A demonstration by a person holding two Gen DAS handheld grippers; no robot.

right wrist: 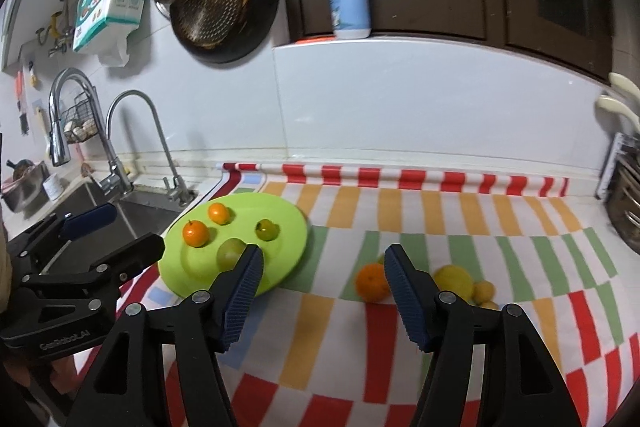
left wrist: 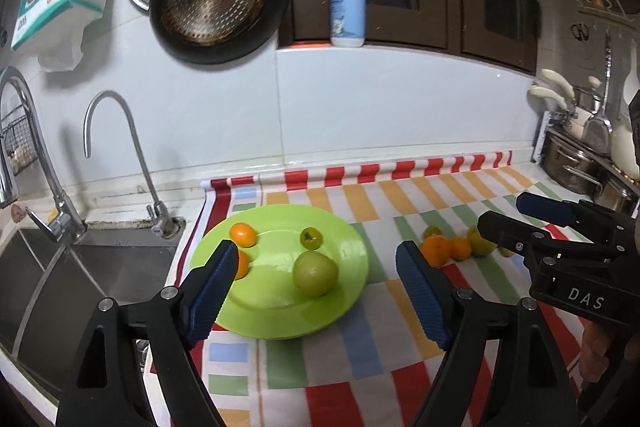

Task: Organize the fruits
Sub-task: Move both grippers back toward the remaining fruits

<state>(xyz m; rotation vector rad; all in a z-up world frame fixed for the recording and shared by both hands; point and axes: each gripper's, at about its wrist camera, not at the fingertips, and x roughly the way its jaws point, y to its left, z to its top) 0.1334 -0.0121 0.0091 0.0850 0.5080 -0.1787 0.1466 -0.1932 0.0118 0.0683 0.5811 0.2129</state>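
Round lime-green plastic plate (left wrist: 352, 251) on striped tablecloth (right wrist: 440, 219), bearing two small oranges (right wrist: 196, 233), two green fruits (left wrist: 315, 273), loose citrus (right wrist: 373, 282) nearby, left gripper (left wrist: 316, 291) and right gripper (right wrist: 322, 293) jaws spread, empty

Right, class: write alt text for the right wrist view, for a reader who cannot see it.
A green plate holding two oranges and two green fruits sits on a striped cloth beside a sink. The open, empty right gripper hovers above the cloth, with more loose fruit just right of it.
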